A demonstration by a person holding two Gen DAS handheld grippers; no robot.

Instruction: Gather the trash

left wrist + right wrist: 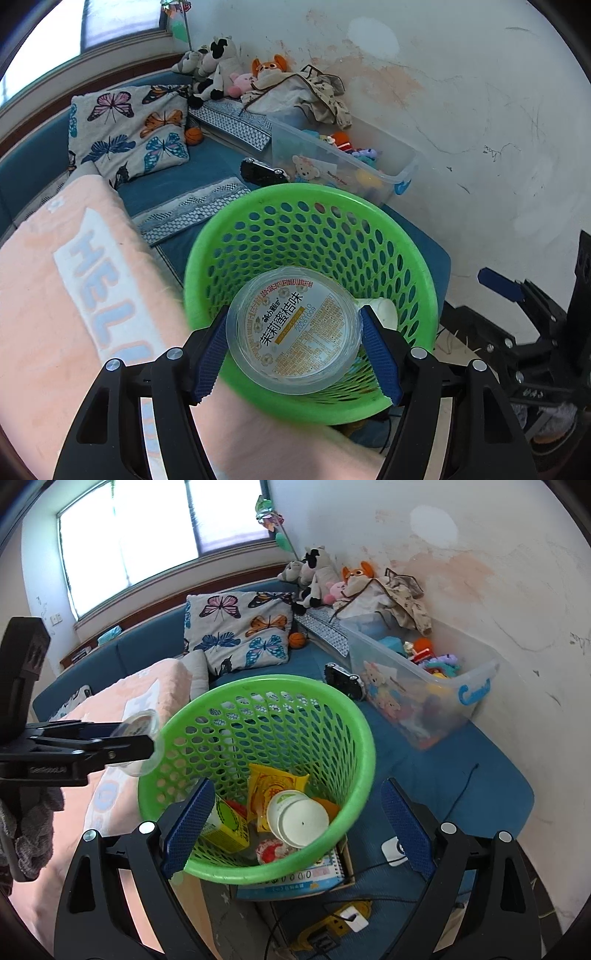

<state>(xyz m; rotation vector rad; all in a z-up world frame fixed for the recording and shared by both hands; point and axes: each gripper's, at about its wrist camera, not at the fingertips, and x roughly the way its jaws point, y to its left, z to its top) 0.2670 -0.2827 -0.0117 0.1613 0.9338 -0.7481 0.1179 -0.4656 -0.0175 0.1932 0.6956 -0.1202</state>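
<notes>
Though cup (pixel 293 330) in fingers (pixel 210 356), basket (pixel 229 229) contents hidden.

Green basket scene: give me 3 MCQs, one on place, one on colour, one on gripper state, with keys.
1. Where is the clear jelly cup?
A. Inside the toy bin
B. Held at the green basket rim
C. On the butterfly pillow

2. What colour is the round lid in the basket?
A. White
B. Red
C. Black

3. What state is the right gripper in?
A. Shut on the basket
B. Shut on a carton
C. Open

Key: 1 B, the left gripper clamps the cup there. 2 A, it lies white among the wrappers. 3 C, its fingers stand apart, gripping nothing.
</notes>
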